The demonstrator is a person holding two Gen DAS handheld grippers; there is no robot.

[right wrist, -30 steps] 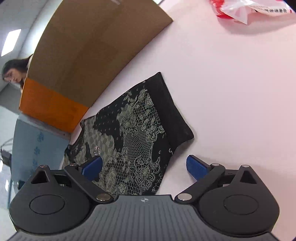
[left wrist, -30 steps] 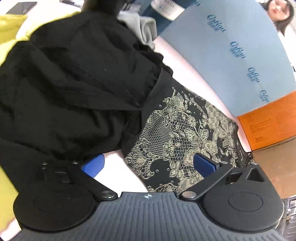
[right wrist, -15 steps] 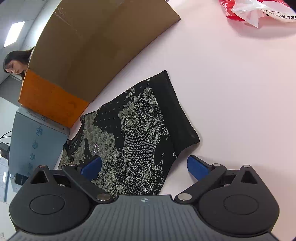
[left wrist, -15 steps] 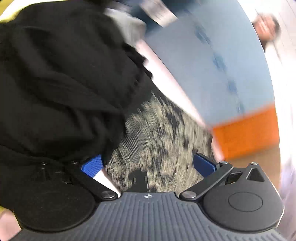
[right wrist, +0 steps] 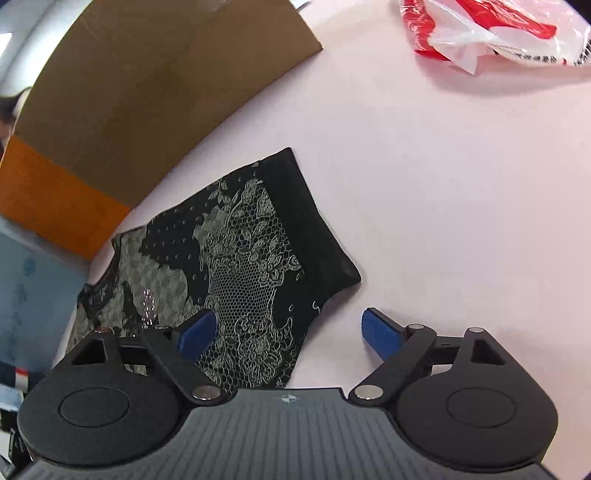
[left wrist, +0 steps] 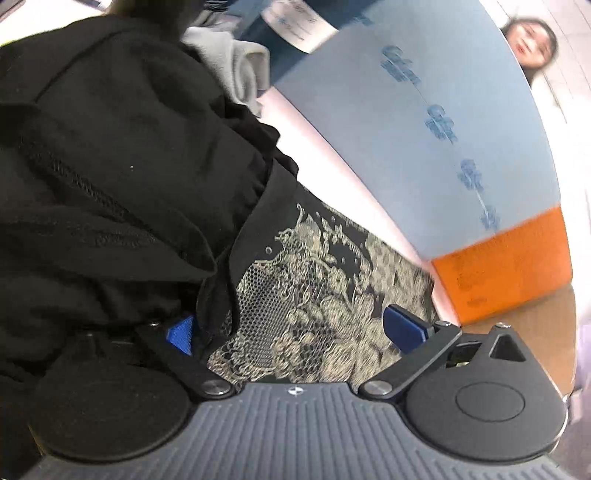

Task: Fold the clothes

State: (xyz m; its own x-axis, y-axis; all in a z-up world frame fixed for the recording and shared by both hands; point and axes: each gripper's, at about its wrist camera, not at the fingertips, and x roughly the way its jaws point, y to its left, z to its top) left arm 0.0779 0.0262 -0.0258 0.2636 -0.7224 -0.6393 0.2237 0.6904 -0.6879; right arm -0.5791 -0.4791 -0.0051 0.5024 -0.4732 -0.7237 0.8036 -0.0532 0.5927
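A black garment with a cream lace print [right wrist: 236,266] lies flat on the pale pink table [right wrist: 443,203]; it also shows in the left wrist view [left wrist: 314,302]. My left gripper [left wrist: 291,328] is open low over its near edge, the left blue pad [left wrist: 181,328] half hidden under a fold of a bulky black garment [left wrist: 122,177] heaped beside it. My right gripper [right wrist: 288,332] is open over the lace garment's near right corner, its left pad [right wrist: 197,332] above the cloth and its right pad [right wrist: 380,332] above bare table.
A blue board [left wrist: 424,129], an orange box [left wrist: 509,266] and a brown cardboard sheet [right wrist: 147,81] stand along the table's far side. A red and white plastic bag [right wrist: 495,33] lies at the far right. Grey cloth [left wrist: 236,62] sits behind the black heap.
My left gripper has moved forward and left; its left pad now sits under the black heap's fold. My right gripper has drifted slightly. Both stay open.
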